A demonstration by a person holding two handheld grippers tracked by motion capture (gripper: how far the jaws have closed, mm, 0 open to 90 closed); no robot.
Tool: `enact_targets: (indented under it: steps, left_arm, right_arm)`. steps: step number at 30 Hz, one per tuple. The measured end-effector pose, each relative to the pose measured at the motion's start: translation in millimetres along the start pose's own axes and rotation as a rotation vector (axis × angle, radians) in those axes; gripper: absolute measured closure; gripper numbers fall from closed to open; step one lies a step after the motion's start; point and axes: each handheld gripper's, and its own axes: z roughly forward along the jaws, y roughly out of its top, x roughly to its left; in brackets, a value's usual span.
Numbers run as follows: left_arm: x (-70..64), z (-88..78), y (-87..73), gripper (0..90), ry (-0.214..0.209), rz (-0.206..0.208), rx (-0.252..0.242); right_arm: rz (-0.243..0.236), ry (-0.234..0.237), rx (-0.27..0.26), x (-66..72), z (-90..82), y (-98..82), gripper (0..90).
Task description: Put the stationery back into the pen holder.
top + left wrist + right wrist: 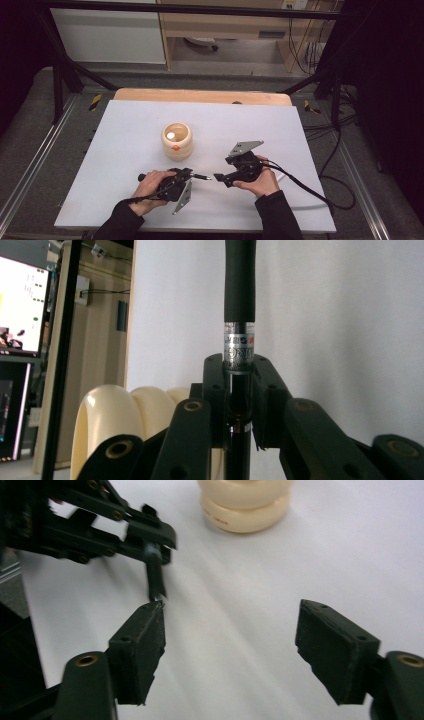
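While the pen (239, 305) is clamped level over the table in the left gripper (192, 176) – right gripper (218, 177) spread, empty – that grip should be kept steady beside the cream holder (176, 140).

The high view looks forward and down over the whole white table (125, 150) from the near side, while both gripper views ride close along their jaws, low over it, sharing the cream ribbed pot (176, 140), blurred, probably by motion, in the right one.
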Motion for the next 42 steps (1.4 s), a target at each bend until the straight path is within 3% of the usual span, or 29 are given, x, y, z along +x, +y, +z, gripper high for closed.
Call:
enact_targets:
  steps: [6, 12, 24, 29, 42]
  left_arm:
    - [3.3, -1.8, -6.1, 78.9, -0.011, -0.1, 0.005]
    - [6.9, -4.1, -11.5, 78.9, -0.018, -0.225, 0.0]
    - [18.1, -14.1, -22.5, 78.9, -0.053, -0.504, -0.029]
    - [21.6, -19.3, -28.0, 78.9, -0.069, -0.616, -0.048]
    - [36.2, -30.6, -42.0, 78.8, -0.052, -0.879, -0.072]
  right_arm:
    - [0.053, -0.038, 0.006, -13.0, -2.1, -19.5, 12.5]
    - [0.102, -0.069, -0.03, -24.2, -7.3, -37.4, 5.8]
    - [0.148, -0.091, -0.051, -40.7, -19.7, -68.9, 1.3]
    - [0.143, -0.089, -0.062, -45.0, -24.4, -77.0, 0.8]
    - [0.161, -0.091, -0.061, -49.4, -25.9, -90.2, 0.8]
